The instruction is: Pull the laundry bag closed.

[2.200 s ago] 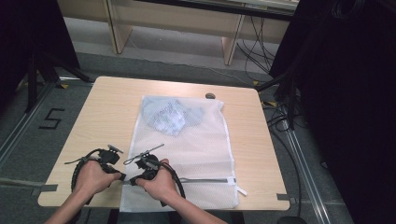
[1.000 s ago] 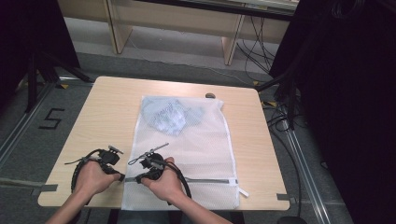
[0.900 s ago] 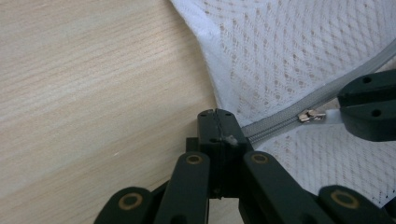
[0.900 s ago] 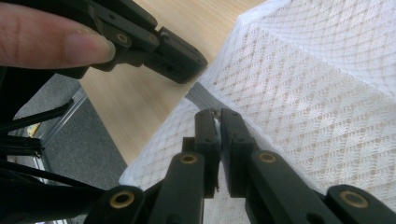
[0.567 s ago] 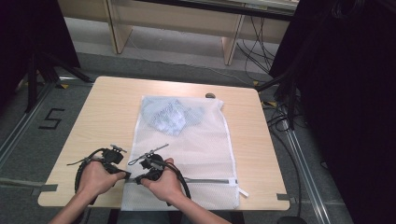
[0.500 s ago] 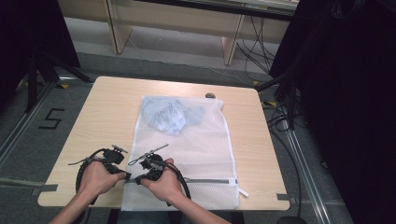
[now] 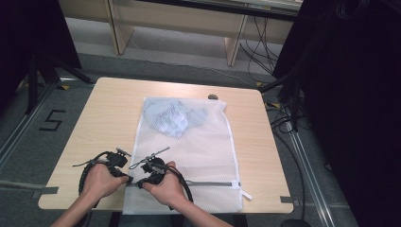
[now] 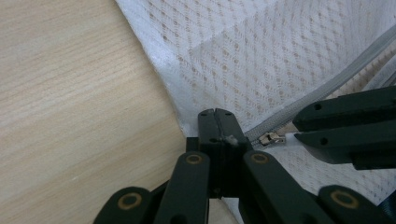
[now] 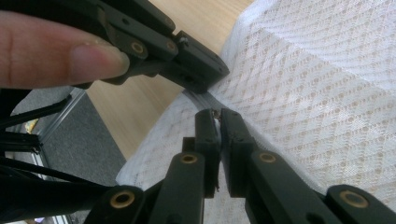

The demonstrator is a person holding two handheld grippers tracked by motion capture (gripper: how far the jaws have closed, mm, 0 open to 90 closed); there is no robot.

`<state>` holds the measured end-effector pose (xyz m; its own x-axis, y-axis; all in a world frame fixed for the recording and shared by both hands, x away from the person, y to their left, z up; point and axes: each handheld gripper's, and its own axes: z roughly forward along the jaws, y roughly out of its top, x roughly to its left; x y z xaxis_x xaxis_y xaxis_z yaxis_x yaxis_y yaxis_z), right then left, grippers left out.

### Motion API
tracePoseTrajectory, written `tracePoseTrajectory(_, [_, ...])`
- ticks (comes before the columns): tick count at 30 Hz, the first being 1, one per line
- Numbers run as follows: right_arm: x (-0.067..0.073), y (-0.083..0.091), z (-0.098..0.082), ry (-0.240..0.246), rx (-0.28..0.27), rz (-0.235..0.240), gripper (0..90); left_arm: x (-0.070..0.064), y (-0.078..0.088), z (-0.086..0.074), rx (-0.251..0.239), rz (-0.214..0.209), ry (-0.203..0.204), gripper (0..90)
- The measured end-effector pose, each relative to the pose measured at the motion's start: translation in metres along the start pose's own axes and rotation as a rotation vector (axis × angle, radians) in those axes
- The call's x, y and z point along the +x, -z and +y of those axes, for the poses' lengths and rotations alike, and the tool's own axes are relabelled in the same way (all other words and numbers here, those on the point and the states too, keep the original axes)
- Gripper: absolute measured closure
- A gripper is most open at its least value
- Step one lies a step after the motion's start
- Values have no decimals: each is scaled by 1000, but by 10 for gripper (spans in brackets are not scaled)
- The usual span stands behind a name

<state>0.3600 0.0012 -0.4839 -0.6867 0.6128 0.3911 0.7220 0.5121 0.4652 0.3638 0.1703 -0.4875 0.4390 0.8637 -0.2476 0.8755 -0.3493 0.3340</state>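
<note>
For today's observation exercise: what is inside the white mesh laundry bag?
Bunched pale blue cloth shows through the mesh laundry bag at its far end. What kind of garment it is cannot be told.

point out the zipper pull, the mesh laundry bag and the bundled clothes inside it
zipper pull (image 8: 271, 138), left gripper view, on its metal slider body.
mesh laundry bag (image 7: 208, 151), high view, on the flat white middle panel.
bundled clothes (image 7: 171, 117), high view, on the bluish heap's centre.

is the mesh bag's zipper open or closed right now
Closed, it seems: on the mesh bag the zipper runs as one unbroken grey line, and its slider sits at the corner end, between the left gripper and right gripper.
</note>
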Motion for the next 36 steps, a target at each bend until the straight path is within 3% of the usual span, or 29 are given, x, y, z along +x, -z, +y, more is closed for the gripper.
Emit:
tracePoseTrajectory(11, [-2, 5, -1, 3, 7, -8, 871, -1, 0, 0, -3, -1, 1, 900])
tracePoseTrajectory(13, [-1, 6, -2, -15, 9, -7, 871, 0, 0, 0, -2, -1, 1, 900])
tracePoseTrajectory(14, [-4, 6, -2, 7, 3, -8, 871, 0, 0, 0, -2, -2, 0, 900])
tracePoseTrajectory(24, [-4, 11, -3, -9, 9, -19, 871, -1, 0, 0, -2, -1, 0, 900])
tracePoseTrajectory(36, [-4, 13, -4, 5, 7, -24, 871, -1, -1, 0, -7, -1, -5, 900])
